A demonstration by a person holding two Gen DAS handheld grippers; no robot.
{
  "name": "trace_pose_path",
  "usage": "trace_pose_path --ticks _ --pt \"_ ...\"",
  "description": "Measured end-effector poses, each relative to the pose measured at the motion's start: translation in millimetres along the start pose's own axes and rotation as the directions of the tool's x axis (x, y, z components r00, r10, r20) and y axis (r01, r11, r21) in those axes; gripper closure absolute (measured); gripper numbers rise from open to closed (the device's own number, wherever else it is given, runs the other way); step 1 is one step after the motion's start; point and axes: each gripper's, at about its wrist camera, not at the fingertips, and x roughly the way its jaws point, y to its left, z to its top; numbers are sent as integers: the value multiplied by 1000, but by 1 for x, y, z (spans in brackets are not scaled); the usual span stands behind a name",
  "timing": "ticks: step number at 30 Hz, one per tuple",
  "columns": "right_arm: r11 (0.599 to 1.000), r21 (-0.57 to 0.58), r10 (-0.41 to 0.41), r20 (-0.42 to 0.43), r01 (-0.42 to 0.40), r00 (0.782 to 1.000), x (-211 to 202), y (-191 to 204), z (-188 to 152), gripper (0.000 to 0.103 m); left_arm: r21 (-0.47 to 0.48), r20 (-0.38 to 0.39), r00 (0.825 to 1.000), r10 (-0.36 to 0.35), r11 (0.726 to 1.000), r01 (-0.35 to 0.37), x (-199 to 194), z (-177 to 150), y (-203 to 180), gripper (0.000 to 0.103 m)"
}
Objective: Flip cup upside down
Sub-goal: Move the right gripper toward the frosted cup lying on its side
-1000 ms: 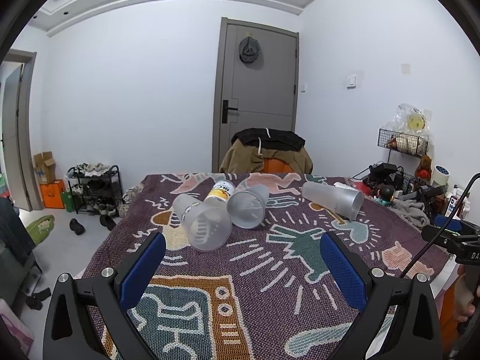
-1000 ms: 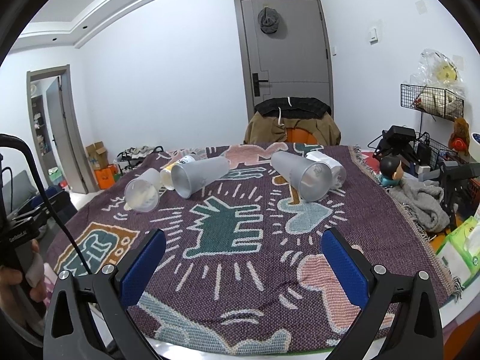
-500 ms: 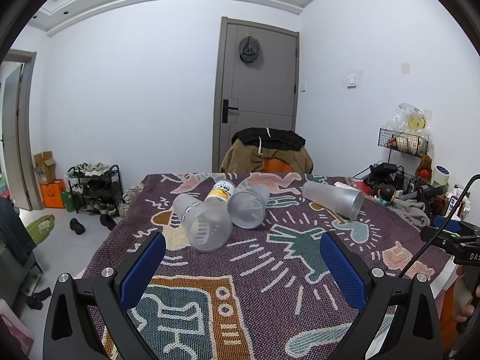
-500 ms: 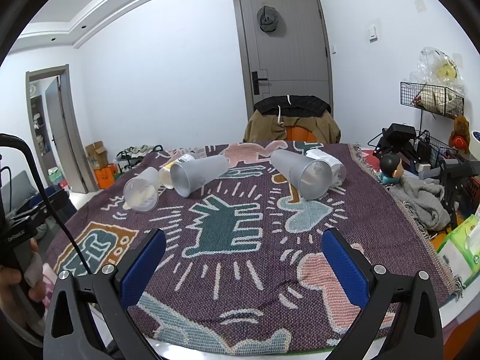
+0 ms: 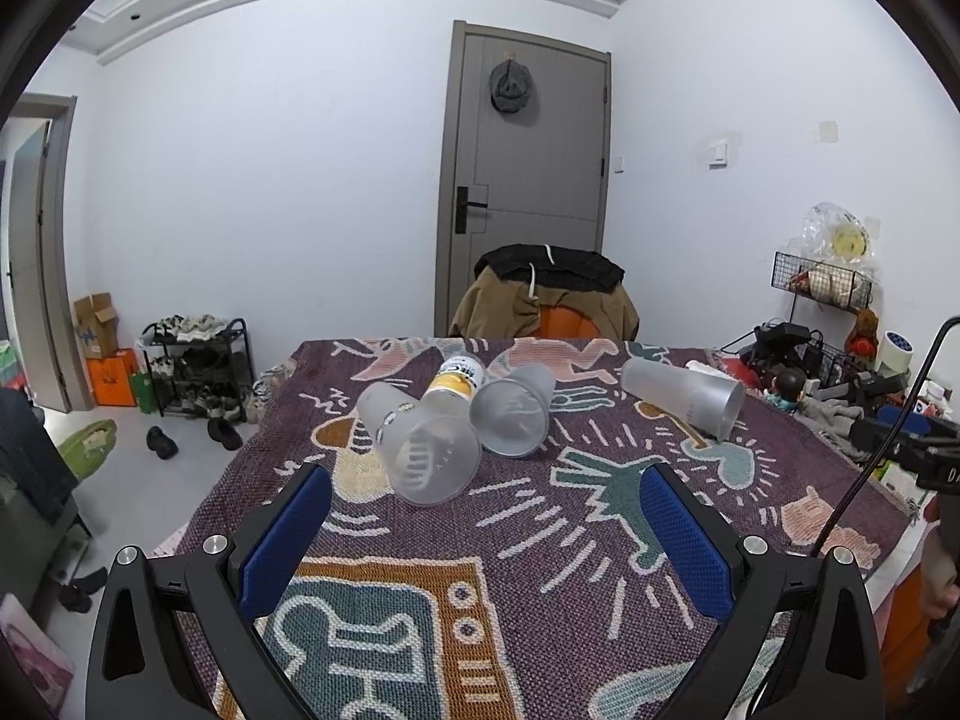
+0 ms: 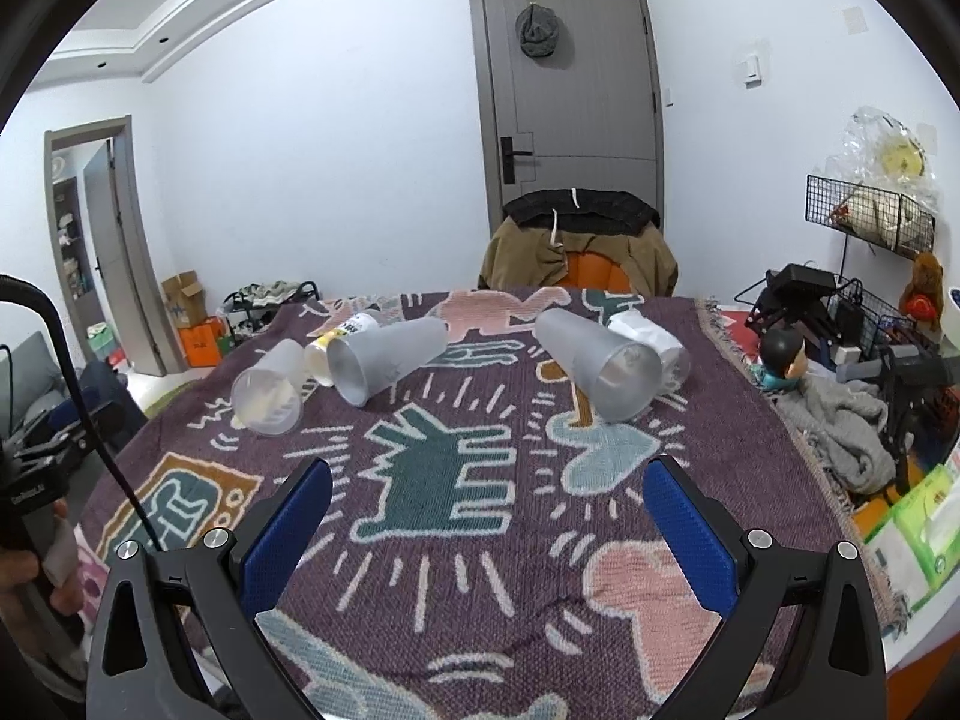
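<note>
Nearest in each wrist view are the blue-padded fingers of the two handheld tools: the left tool (image 5: 486, 516) and the right tool (image 6: 487, 513) both stand spread wide with nothing between their pads, poised above the near part of a worktop (image 6: 456, 588) draped in a purple cloth with cartoon figures. Compared with the views from a second ago, almost nothing has changed; both tools have drifted only slightly and none of the cups has shifted, so by my reading the task has not really begun and no cup has been chosen or touched. Beyond the tools lies a broad bare stretch of cloth, giving free room to approach. Further out, five cups lie on their sides. On the left is a clear cup (image 5: 420, 444) with its mouth facing the camera, touching a yellow-labelled cup (image 5: 459, 377) and just beside a frosted grey cup (image 5: 515, 411). Well apart on the right lies a tall frosted cup (image 6: 594, 363), with a white-wrapped cup (image 6: 651, 339) close behind it. The right worktop edge, with its fringed hem, is near that pair, and clutter sits just past it: a grey cloth (image 6: 840, 432) and a doll's head (image 6: 783, 354). The far edge meets a chair draped with a jacket (image 6: 579, 240). A rolling cup could plausibly reach either edge, so a grasp across the body looks safest.
</note>
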Motion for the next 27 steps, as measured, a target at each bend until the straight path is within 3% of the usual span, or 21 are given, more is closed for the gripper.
trace_pose_path --ticks 12,23,27 --pt "999 11 -32 26 32 999 13 -13 46 0 -21 -22 1000 -8 1000 8 19 22 4 0" --pt "999 7 -32 -73 32 997 72 -43 81 0 -62 -78 997 10 998 -15 45 34 8 0" --pt "997 -49 -63 -115 57 991 99 -47 93 0 -75 -97 995 29 997 -36 56 39 11 0"
